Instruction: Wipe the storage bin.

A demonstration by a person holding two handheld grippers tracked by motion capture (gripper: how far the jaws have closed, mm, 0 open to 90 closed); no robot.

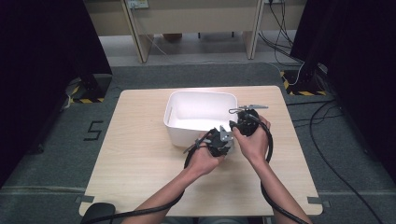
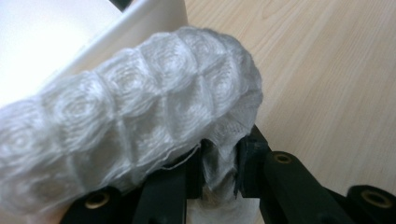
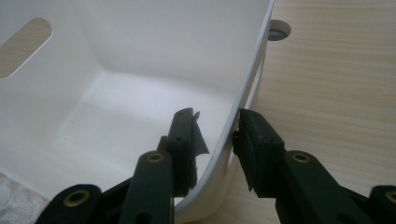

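Observation:
A white plastic bin (image 1: 201, 94) stands on the wooden table (image 1: 140, 154). My left gripper (image 2: 219, 156) is shut on a white quilted cloth (image 2: 140, 107), which bulges up in front of the jaws beside the bin's outer wall (image 2: 144, 21). In the high view this gripper (image 1: 218, 140) sits at the bin's near right corner. My right gripper (image 3: 215, 116) straddles the bin's side wall (image 3: 250, 70), one jaw inside and one outside, closed on it. From above it (image 1: 243, 122) is at the bin's right edge. A bit of the cloth (image 3: 11, 203) peeks in at the lower left.
The bin's far wall has a slot handle (image 3: 25, 46). A small round hole (image 3: 279, 30) lies in the tabletop just beyond the bin. Bare wood stretches left of the bin and along the table's front edge. Cables trail from both grippers toward the person.

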